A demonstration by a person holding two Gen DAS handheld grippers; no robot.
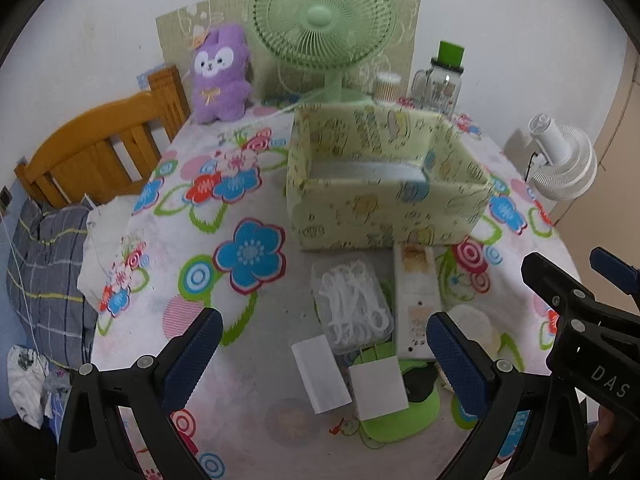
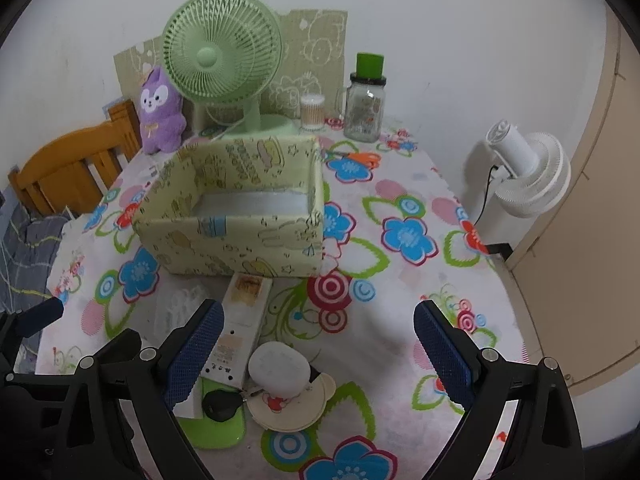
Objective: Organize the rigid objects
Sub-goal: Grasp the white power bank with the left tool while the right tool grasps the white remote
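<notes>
An open pale green patterned box (image 1: 384,208) stands on the floral table; it also shows in the right wrist view (image 2: 240,236). In front of it lie a clear case of white floss picks (image 1: 352,306), a long white box (image 1: 416,300) (image 2: 240,320), two white blocks (image 1: 320,372) (image 1: 380,390), a green tray (image 1: 400,416) (image 2: 220,428), a black key fob (image 2: 220,404), and a white pod (image 2: 280,368) on a round cream case (image 2: 296,408). My left gripper (image 1: 324,356) is open above the white blocks. My right gripper (image 2: 316,348) is open above the pod.
A green fan (image 1: 324,28), purple plush (image 1: 220,76), glass jar with green lid (image 1: 440,76) and cotton-swab tub (image 1: 386,88) stand at the back. Orange scissors (image 2: 360,158) lie right of the box. A wooden chair (image 1: 100,148) is left, a white fan (image 2: 524,180) right.
</notes>
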